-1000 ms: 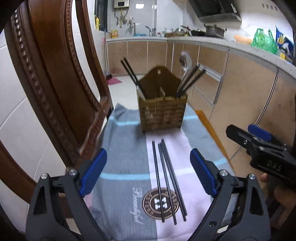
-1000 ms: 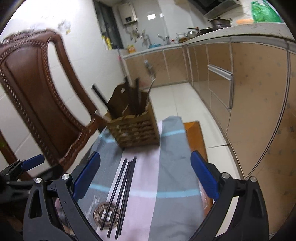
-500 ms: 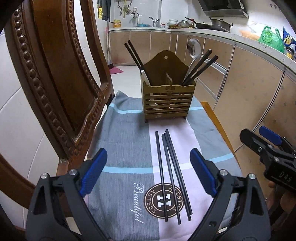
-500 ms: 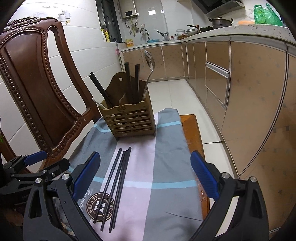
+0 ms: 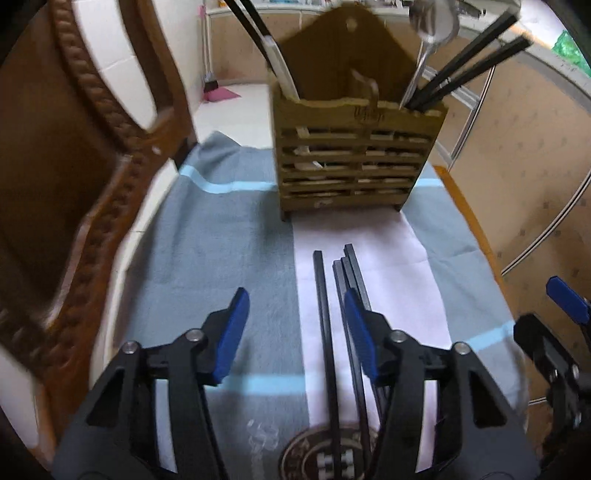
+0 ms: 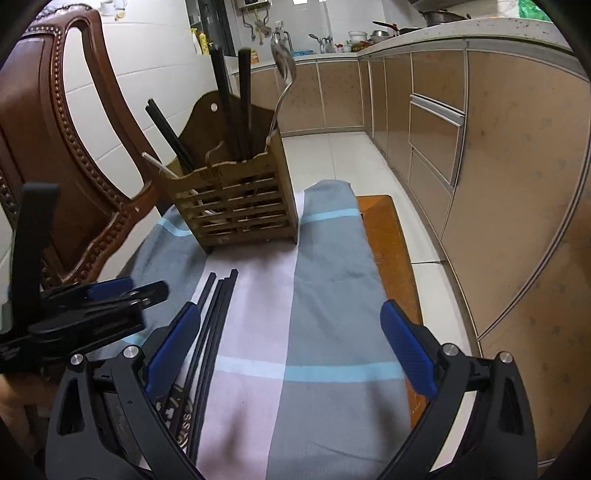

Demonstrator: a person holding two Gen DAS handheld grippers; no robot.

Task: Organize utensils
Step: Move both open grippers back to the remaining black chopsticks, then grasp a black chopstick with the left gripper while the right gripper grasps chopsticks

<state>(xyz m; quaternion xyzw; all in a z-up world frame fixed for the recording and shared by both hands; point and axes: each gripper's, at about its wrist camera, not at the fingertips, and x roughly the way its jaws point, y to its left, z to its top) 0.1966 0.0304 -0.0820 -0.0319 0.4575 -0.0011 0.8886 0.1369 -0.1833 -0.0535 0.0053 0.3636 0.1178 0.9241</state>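
Several black chopsticks [image 5: 327, 317] lie side by side on a grey, pink and blue cloth [image 5: 221, 243]; they also show in the right wrist view [image 6: 212, 321]. A slatted wooden utensil holder [image 5: 354, 158] stands behind them with black chopsticks and a metal spoon [image 5: 432, 26] in it; it shows in the right wrist view [image 6: 240, 206] too. My left gripper [image 5: 295, 328] is open, low over the cloth, its jaws straddling the leftmost chopstick. My right gripper [image 6: 291, 350] is open and empty above the cloth to the right of the chopsticks.
A carved wooden chair back [image 5: 74, 184] rises close on the left. The cloth covers a small wooden table [image 6: 391, 251] whose right edge shows. Kitchen cabinets [image 6: 461, 147] and tiled floor [image 6: 340, 155] lie to the right and behind.
My left gripper has dropped and moved forward over the chopsticks, and its jaws have narrowed. My right gripper has moved slightly closer to the holder.
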